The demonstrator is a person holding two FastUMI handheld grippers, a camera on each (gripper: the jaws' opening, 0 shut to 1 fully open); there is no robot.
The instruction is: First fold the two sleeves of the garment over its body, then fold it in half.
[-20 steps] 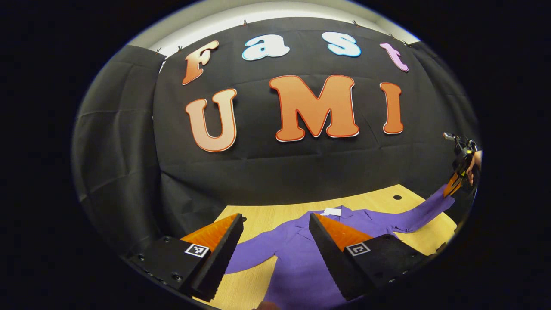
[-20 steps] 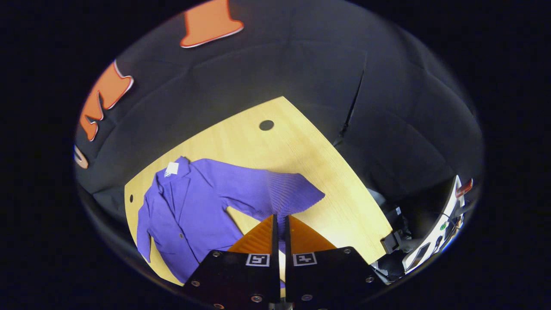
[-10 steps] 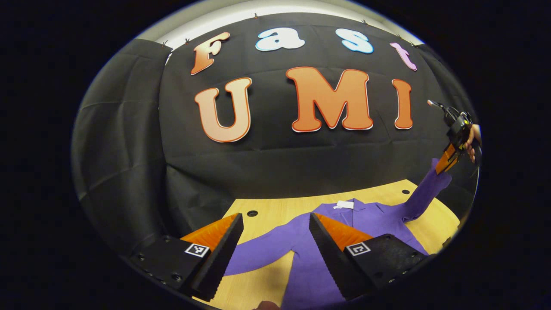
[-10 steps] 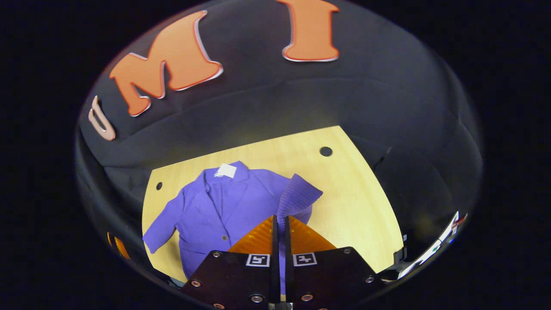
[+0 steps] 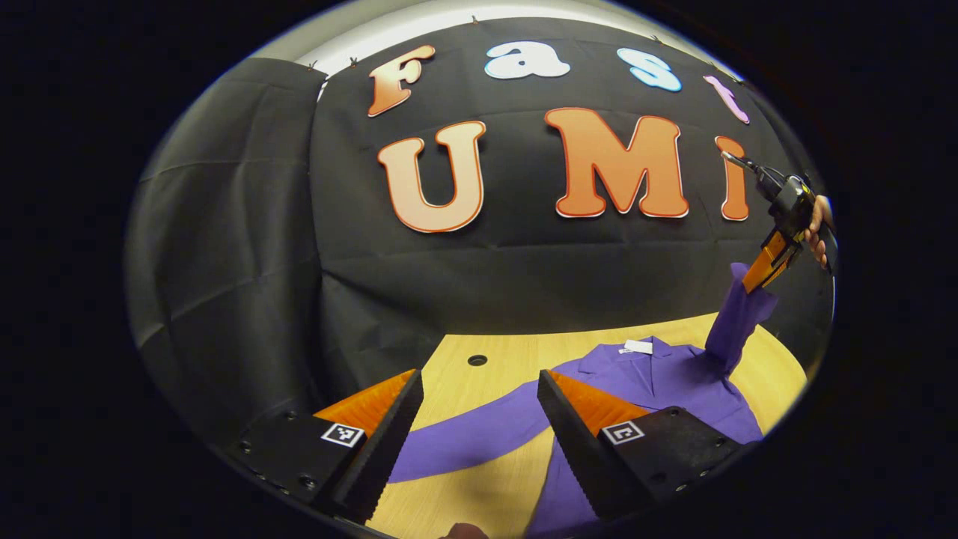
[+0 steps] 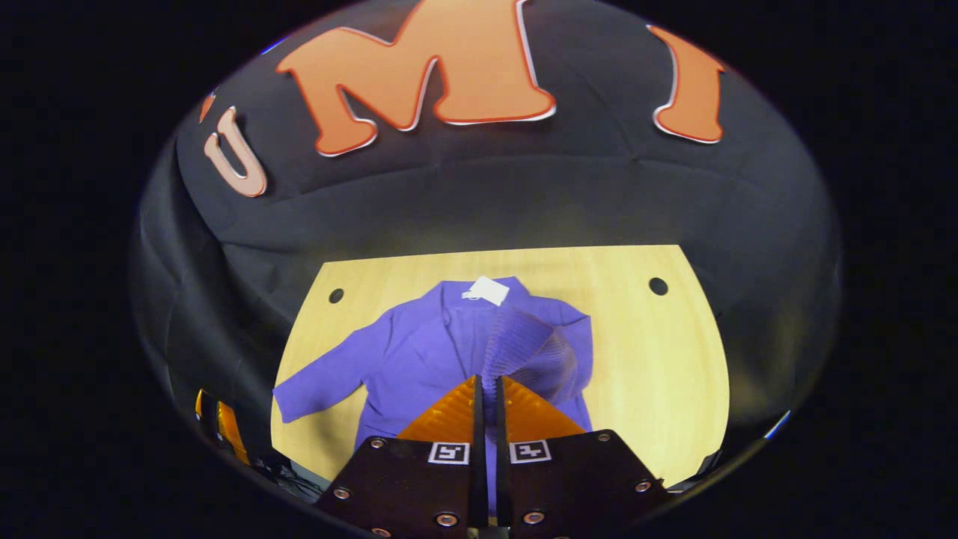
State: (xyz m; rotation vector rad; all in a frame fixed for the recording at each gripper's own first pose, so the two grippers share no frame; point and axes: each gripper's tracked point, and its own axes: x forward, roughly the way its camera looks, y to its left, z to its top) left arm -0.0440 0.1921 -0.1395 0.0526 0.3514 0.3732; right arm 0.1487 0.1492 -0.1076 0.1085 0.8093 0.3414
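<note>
A purple jacket (image 6: 419, 352) with a white neck tag (image 6: 485, 290) lies face up on the wooden table (image 6: 651, 359). My right gripper (image 6: 486, 382) is shut on the ribbed cuff of one sleeve (image 6: 516, 344) and holds it lifted above the jacket's body. In the left gripper view that gripper (image 5: 756, 278) hangs at the far right with the sleeve (image 5: 733, 322) drooping from it. My left gripper (image 5: 479, 397) is open above the table, with the other sleeve (image 5: 479, 438) lying flat beyond its fingers. The jacket's body (image 5: 673, 382) lies right of it.
The table has round cable holes (image 6: 658, 286) (image 6: 336, 295) near its back corners, and one such hole (image 5: 477, 360) sits ahead of my left gripper. Black cloth walls close the booth behind and at both sides. A hand (image 5: 819, 224) holds the right gripper.
My right gripper has raised the sleeve cuff and carried it inward from the table's side to above the jacket's body. My left gripper stayed open and shifted a little left.
</note>
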